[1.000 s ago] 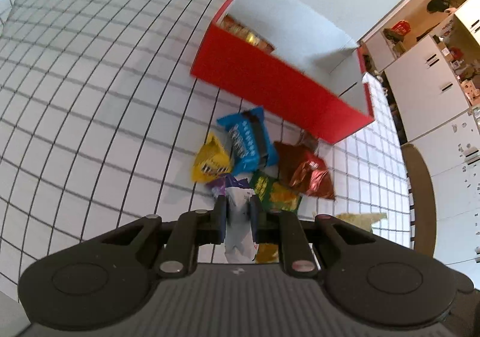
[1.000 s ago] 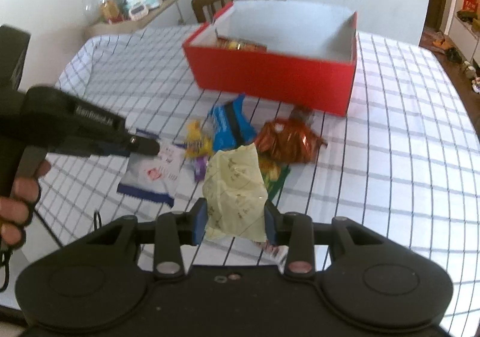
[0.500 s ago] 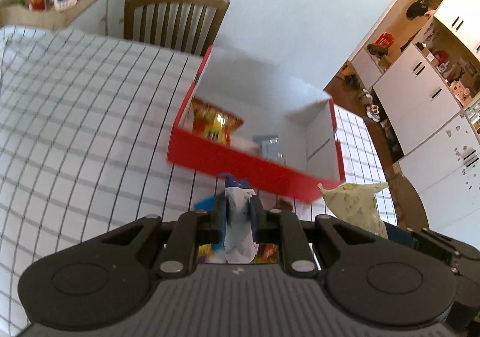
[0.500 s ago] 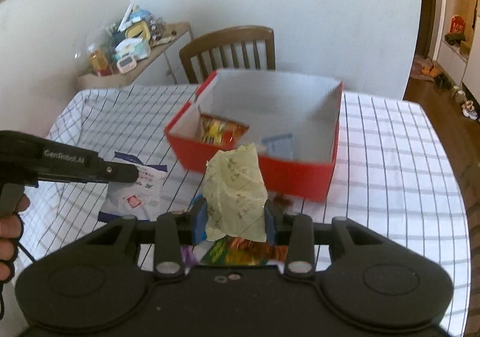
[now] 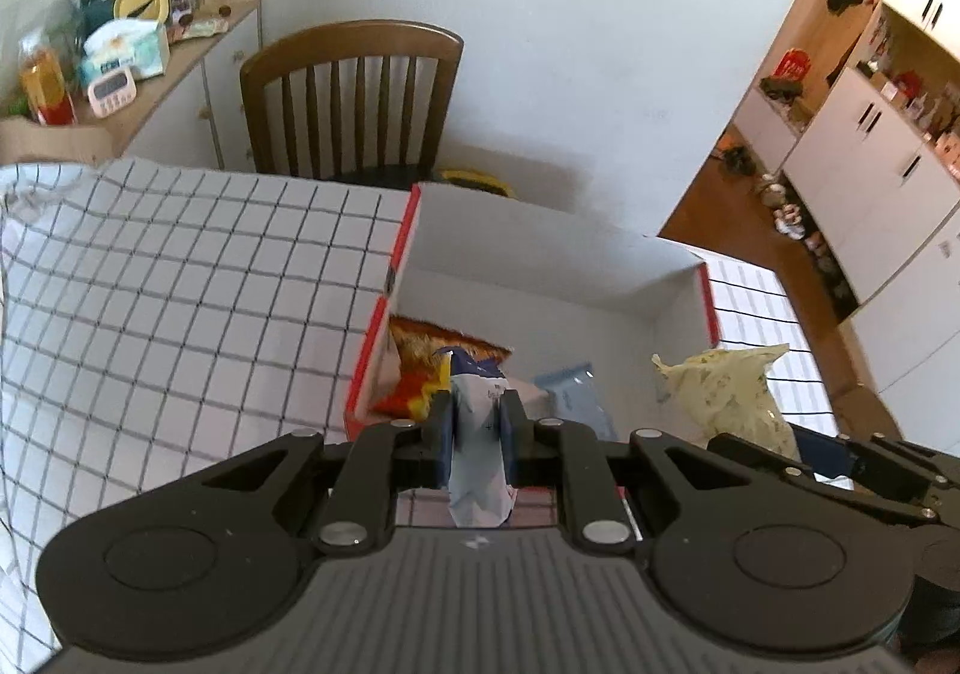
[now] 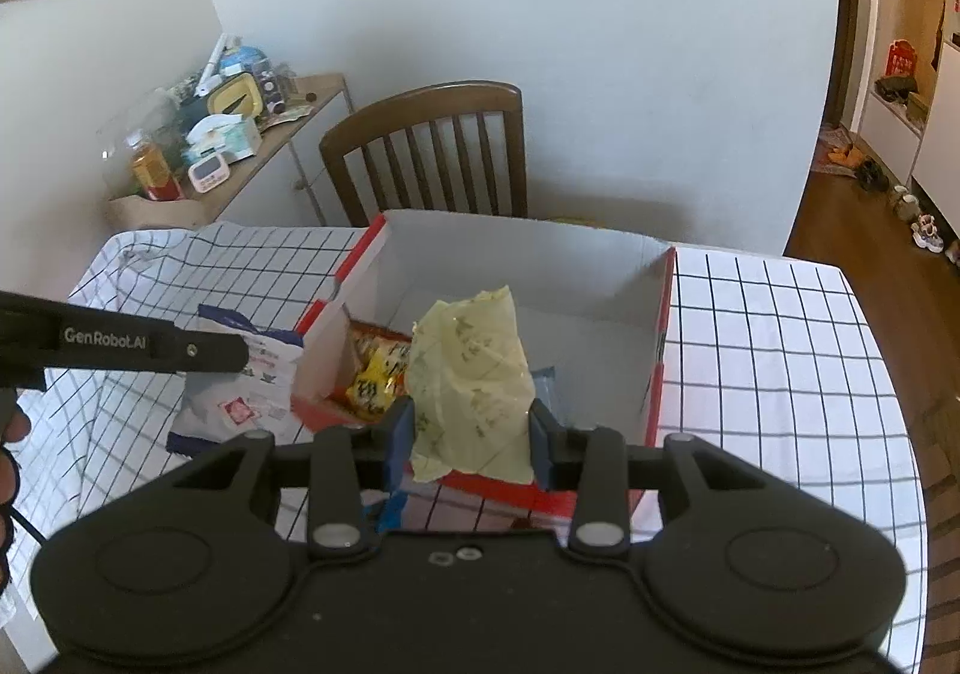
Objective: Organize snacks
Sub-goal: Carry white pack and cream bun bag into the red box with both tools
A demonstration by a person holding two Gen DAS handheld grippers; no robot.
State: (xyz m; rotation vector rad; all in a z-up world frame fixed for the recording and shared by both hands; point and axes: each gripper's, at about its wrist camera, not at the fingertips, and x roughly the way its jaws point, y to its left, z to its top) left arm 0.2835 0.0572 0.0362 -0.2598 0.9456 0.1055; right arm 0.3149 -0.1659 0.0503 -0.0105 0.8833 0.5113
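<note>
right wrist: checked tablecloth (image 6: 774, 350), wooden chair (image 6: 429, 149) behind.

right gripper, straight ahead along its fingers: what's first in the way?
Probably nothing before the red box: the right gripper, shut on the pale yellow packet, points into its open interior, likely reaching the floor or far wall. Depth is unclear.

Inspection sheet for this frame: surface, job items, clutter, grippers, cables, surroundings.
Surface: checked tablecloth over the table.
Job's things: red box open, holding an orange-yellow packet and a light blue packet.
Clutter: nothing seen on the cloth.
Grippers: left gripper shut on white-blue packet; right gripper shut on pale yellow packet, both near the box.
Cables: thin dark cord by the hand.
Surroundings: wooden chair, crowded side shelf, white cabinets.
</note>
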